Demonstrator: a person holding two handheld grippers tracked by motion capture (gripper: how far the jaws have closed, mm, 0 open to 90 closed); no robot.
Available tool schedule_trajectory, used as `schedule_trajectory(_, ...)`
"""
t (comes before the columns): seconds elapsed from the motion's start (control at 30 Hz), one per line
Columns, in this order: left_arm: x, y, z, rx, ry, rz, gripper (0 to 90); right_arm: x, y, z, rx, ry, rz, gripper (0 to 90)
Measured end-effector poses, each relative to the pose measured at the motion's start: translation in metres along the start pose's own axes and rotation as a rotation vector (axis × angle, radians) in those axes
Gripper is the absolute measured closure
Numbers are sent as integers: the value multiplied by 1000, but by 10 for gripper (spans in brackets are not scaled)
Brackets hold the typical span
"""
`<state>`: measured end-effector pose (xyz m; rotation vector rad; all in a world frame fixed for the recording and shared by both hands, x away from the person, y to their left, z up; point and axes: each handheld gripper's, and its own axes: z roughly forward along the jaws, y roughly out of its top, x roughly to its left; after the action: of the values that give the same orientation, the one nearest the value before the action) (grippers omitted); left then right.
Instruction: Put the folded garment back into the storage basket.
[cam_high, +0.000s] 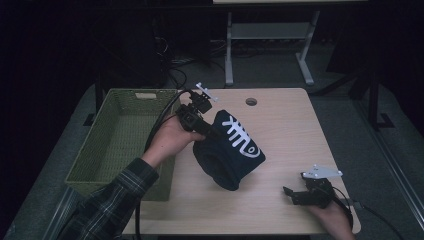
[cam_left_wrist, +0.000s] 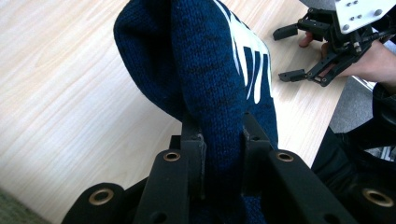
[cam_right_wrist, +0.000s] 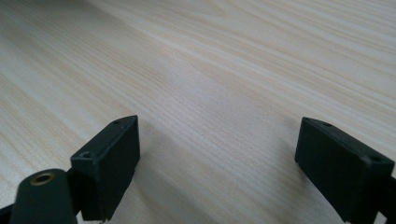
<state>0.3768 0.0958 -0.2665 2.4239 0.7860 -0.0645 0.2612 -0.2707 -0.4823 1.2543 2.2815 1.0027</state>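
Left claw (cam_high: 207, 131) grips the blue hat (cam_high: 231, 150) clear of the bench (cam_high: 285, 125), basket (cam_high: 120, 145) just left; right claw (cam_high: 296, 194) open, idle.

Hat (cam_high: 231, 150): dark blue knitted cloth, coarse and matt, with a smooth white printed motif.
Bench (cam_high: 290, 135): pale wood-grain top, smooth, faint satin sheen.
Basket (cam_high: 117, 142): olive-green woven weave, rough, matt.
Left tongs (cam_left_wrist: 223, 135): black plastic, matt, brass-coloured rivets.
Right tongs (cam_right_wrist: 217, 163): black matt plastic; light grey plate on top.
Sleeve (cam_high: 107, 205): plaid cloth, soft, matt.
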Motion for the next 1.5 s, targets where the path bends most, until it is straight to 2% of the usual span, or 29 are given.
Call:
schedule_trajectory(0.3, 7, -4, -24, -23, -2, -25, 764, 0, 0, 0, 0, 0, 2, 135)
schedule_trajectory(0.47, 7, -4, -45, -30, 36, -17, 764, 0, 0, 0, 0, 0, 1, 136)
schedule_trajectory(0.8, 11, -9, -80, -44, 93, -33, 764, 0, 0, 0, 0, 0, 1, 136)
schedule_trajectory(1.17, 22, -20, -117, -88, 120, -76, 764, 0, 0, 0, 0, 0, 3, 136)
schedule_trajectory(1.5, 38, -43, -155, -134, 179, -138, 763, 0, 0, 0, 0, -1, 4, 138)
